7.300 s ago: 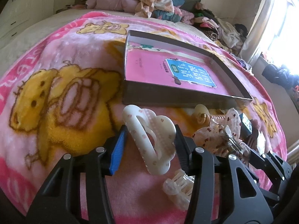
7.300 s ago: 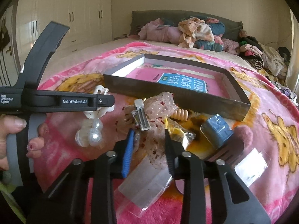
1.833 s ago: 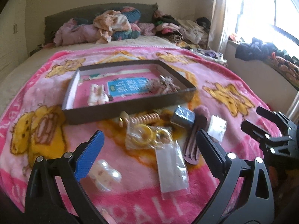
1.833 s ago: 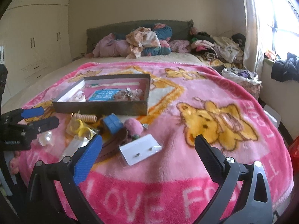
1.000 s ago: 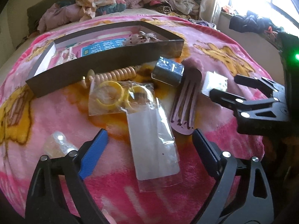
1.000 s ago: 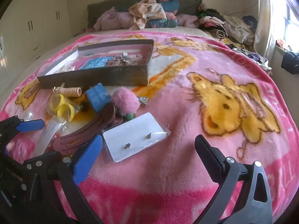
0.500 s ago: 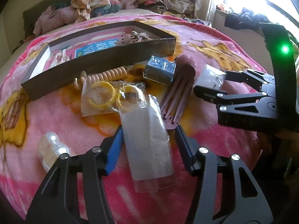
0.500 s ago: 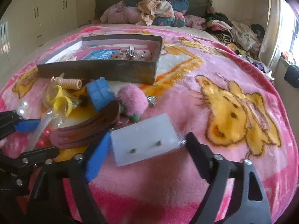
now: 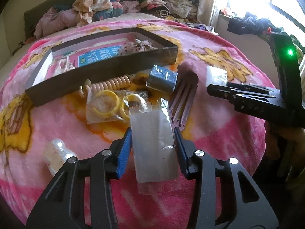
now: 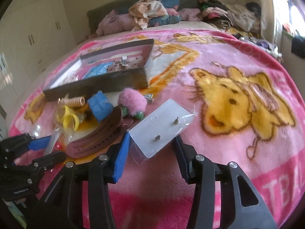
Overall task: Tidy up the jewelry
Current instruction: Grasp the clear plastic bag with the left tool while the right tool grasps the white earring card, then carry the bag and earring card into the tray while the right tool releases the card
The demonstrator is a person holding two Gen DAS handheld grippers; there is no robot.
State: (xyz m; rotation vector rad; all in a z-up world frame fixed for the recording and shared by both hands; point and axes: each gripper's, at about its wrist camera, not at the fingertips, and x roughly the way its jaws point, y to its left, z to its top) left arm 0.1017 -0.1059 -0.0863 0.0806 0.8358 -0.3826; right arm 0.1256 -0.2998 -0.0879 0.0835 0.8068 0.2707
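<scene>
Left wrist view: my left gripper (image 9: 152, 148) straddles the clear packet (image 9: 154, 145) near the blanket's (image 9: 219, 133) front edge, pads at its sides, probably touching, grip unconfirmed. Right gripper (image 10: 150, 150) likewise brackets the earring card (image 10: 162, 127), which looks tilted up. Step: pickup. Next: squeeze firmly, lift, carry both to the box (image 9: 106, 72) at mid-blanket.

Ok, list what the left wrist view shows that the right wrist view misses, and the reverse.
Left wrist only: the green indicator light on the right gripper's body. Right wrist only: the fluffy pink pom-pom and white wardrobe doors. Both: the dark rectangular box, blue square case, yellow rings in a clear bag, brown comb clip.
</scene>
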